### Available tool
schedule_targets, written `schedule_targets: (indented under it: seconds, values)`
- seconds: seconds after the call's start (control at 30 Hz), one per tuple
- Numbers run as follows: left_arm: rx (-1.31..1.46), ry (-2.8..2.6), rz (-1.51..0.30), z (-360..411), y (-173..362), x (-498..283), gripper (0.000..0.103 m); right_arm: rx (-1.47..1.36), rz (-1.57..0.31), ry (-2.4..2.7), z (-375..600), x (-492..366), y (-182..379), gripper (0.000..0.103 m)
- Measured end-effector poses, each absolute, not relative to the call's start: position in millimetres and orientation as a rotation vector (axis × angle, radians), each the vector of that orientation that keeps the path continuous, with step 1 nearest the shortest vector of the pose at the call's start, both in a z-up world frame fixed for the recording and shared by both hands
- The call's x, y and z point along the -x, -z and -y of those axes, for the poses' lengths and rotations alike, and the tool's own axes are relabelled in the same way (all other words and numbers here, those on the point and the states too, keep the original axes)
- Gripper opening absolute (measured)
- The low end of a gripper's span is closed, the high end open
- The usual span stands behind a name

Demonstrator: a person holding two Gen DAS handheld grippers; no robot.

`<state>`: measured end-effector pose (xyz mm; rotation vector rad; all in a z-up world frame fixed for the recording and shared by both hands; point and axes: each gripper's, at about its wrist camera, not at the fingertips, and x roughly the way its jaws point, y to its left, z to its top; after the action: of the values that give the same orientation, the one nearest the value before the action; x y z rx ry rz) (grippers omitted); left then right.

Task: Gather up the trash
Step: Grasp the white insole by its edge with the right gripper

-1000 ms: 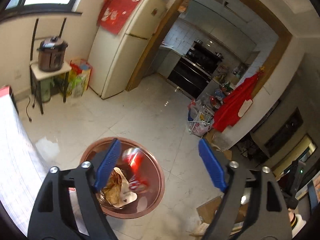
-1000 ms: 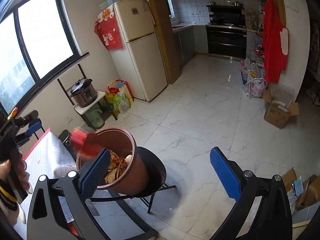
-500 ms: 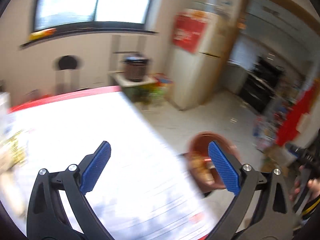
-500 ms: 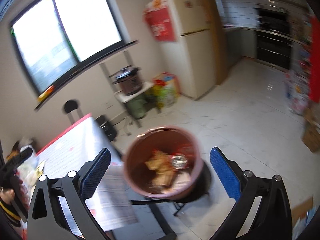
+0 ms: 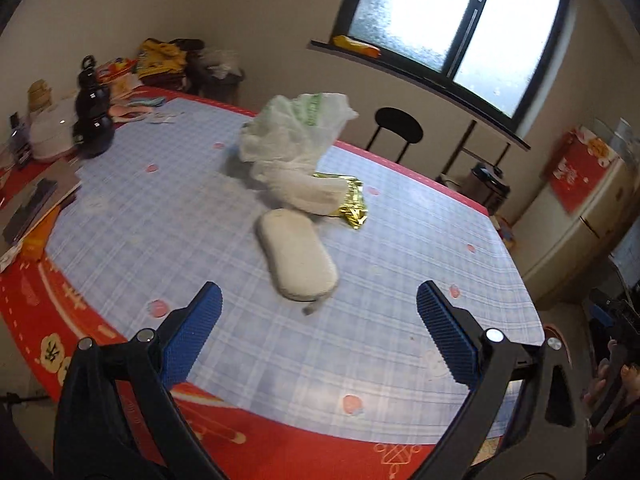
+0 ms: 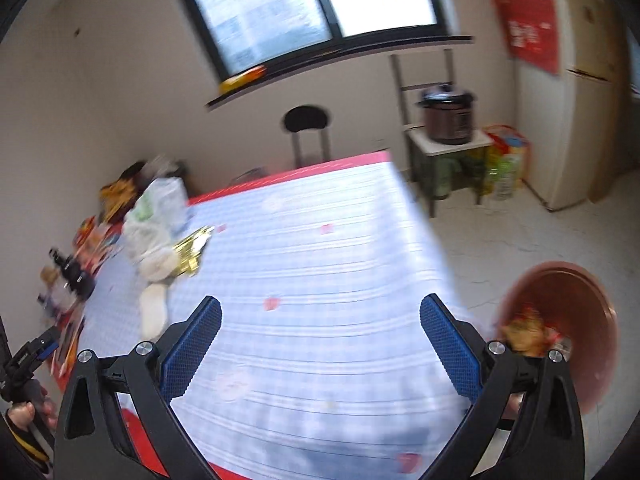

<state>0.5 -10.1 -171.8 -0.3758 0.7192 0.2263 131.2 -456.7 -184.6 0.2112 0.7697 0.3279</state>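
Both grippers hang over the table with their blue-padded fingers spread wide and nothing between them. The left gripper point(image 5: 318, 330) points across the blue checked tablecloth point(image 5: 360, 332), which lies over a red cloth point(image 5: 36, 308) showing along the near edge. Just beyond its fingertips lies a pale oblong case point(image 5: 296, 258), flat on the cloth and angled away to the left. Past the case, a crumpled gold foil wrapper point(image 5: 348, 200) rests on the table, touching a bunched white plastic bag point(image 5: 294, 148) that rises behind it. Farther left, near the table's far edge, stand a dark bottle point(image 5: 93, 120) and a white rounded container point(image 5: 50, 130), with loose papers and packets around them. Behind the table a black stool point(image 5: 399, 124) stands under the window point(image 5: 452, 12).

The right gripper point(image 6: 320, 334) hovers above the near part of the same cloth, its view blurred. To its right, off the table's edge and lower, sits the brown trash bin point(image 6: 576, 308) with wrappers piled inside. Across the table to the left the white bag, gold wrapper and pale case show as smeared shapes. Beyond the table's far corner a dark pressure cooker point(image 6: 448, 118) sits on a small stand, and a cream refrigerator point(image 6: 580, 92) with a red hanging stands against the right wall.
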Motion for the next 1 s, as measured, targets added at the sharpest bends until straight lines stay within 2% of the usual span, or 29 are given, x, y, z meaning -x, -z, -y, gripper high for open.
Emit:
schedule_targets:
  seconds: [0.23,0.53,0.73,0.77,0.87,1.0]
  values:
    - [0.454,-0.328,-0.696,-86.9,177.5,38.7,0.096,-0.112,-0.851,-0.475,315.7,-135.2,196.4,0.098]
    - [0.492,-0.328,-0.701,-162.5,199.8,25.6,0.096,0.106,-0.958,-0.574,168.1,-135.4,223.1,0.098]
    - [0.509,-0.303,-0.730,-206.7,222.9,13.0,0.096,0.190,-1.049,-0.605,75.3,-155.7,263.4,0.098]
    - [0.511,-0.300,-0.732,-212.7,226.0,11.6,0.096,0.194,-1.066,-0.598,60.8,-160.7,270.8,0.097]
    - [0.515,-0.286,-0.741,-230.8,233.8,6.5,0.096,0.201,-1.121,-0.563,17.9,-179.2,294.3,0.085]
    - [0.512,-0.271,-0.749,-247.6,240.7,2.6,0.096,0.283,-1.165,-0.483,-23.5,-197.3,323.7,0.083]
